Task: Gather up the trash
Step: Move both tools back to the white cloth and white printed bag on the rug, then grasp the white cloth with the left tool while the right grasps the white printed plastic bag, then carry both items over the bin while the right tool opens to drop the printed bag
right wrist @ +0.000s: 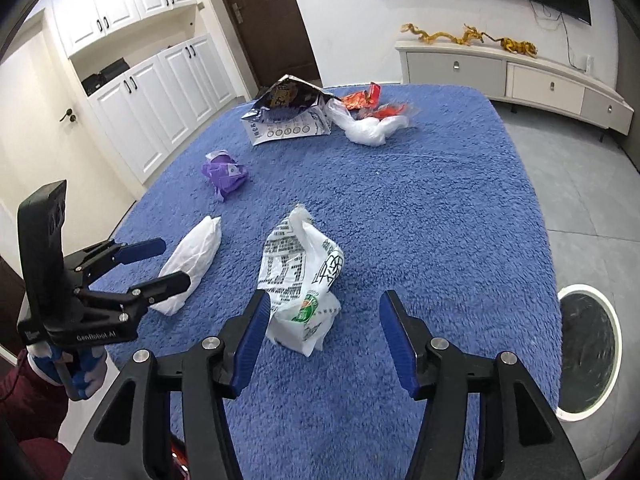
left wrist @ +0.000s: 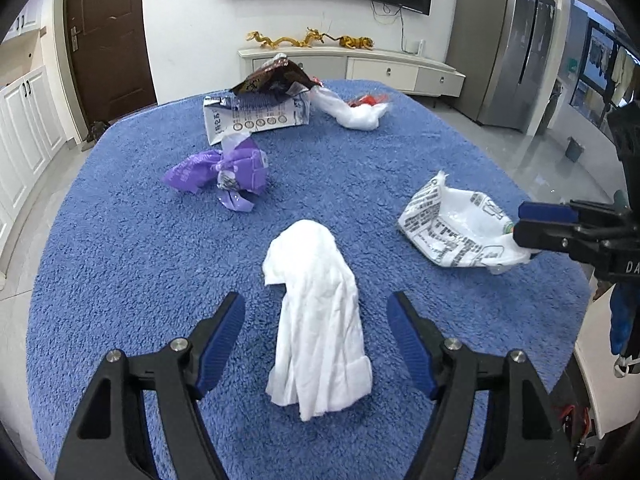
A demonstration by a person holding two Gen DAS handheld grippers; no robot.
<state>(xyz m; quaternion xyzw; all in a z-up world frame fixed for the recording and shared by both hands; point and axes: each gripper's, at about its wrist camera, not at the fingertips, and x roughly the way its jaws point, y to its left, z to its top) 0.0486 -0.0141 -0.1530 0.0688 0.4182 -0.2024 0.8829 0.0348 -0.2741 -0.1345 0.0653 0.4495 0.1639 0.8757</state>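
The left gripper (left wrist: pixel 316 340) hangs tilted down over the blue fleecy table cover (left wrist: pixel 120 280) with its jaws spread wide, and a crumpled white tissue (left wrist: pixel 320 320) lies lengthwise in the gap between the blue pads; neither pad touches it. In the right wrist view the same gripper (right wrist: pixel 168 258) shows from the side, its two fingers apart, the nearer one crossing in front of the lower end of the tissue (right wrist: pixel 192 256), and a hand in a blue and white glove (right wrist: pixel 80 372) grips its handle.

The right gripper (right wrist: pixel 324 332) also points down at the cover, with its jaws opening. A white plastic bag printed with black characters and a green mark (right wrist: pixel 304 284) sits between the pads, close against the left one and well clear of the right one. Whether the left pad actually touches the bag I cannot tell. From the left wrist view this gripper (left wrist: pixel 532 224) reaches in from the right edge with its tips over the near end of the bag (left wrist: pixel 452 228).

Farther out on the cover lies a crumpled purple wrapper (left wrist: pixel 224 172). Beyond it, near the far edge, stands a torn dark snack packet on a white printed carton (left wrist: pixel 260 112), with a twisted white plastic bag (left wrist: pixel 352 114) and red wrappers (right wrist: pixel 368 104) just beside it.

A round white-rimmed bin with a dark liner (right wrist: pixel 588 352) stands on the floor beside the table's right edge.
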